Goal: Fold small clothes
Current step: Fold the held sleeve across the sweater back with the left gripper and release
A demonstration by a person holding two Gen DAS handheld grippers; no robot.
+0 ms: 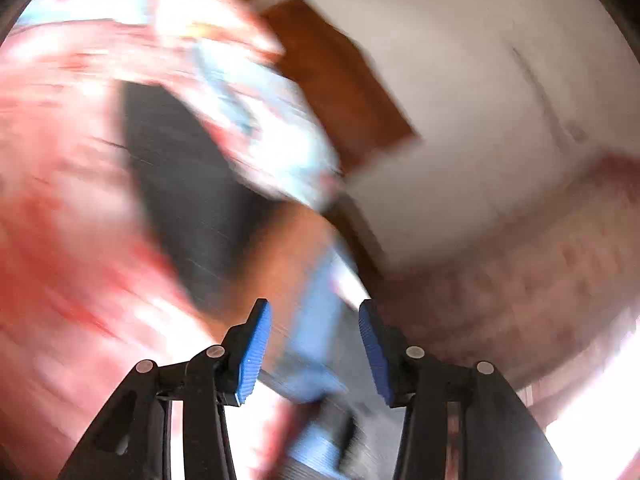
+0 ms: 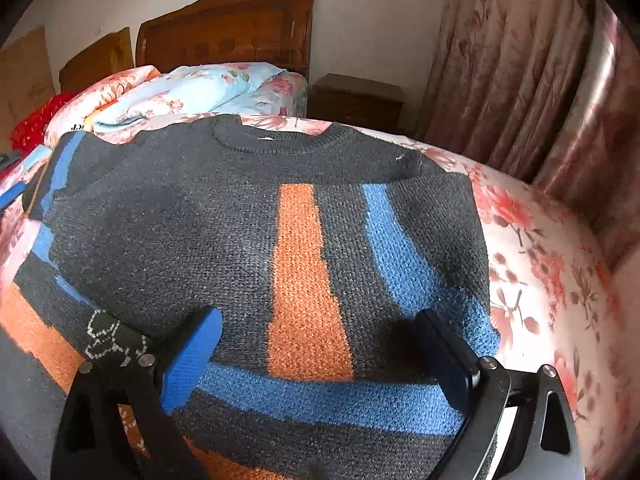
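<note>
Sweater (image 2: 248, 240) on floral bed (image 2: 540, 248); quilt (image 2: 192, 92) behind; both hand-held grippers spread.

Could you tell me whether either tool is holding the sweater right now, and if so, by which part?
Nothing is held. The right tool is open over the sweater; the left tool is open too, in a blurred view.

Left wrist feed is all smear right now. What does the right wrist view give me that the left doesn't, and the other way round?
Only the right wrist view: the sweater's neckline, the fold across its body, the curtain and the nightstand, all sharp. Its right hand-held gripper is open, low over the knit.

Only the left wrist view: the left hand-held gripper, open, nothing between its blue pads; motion blur hides the rest.

Both: dark knit with orange and blue stripes, the floral bedding, the wooden headboard and the white wall.
</note>
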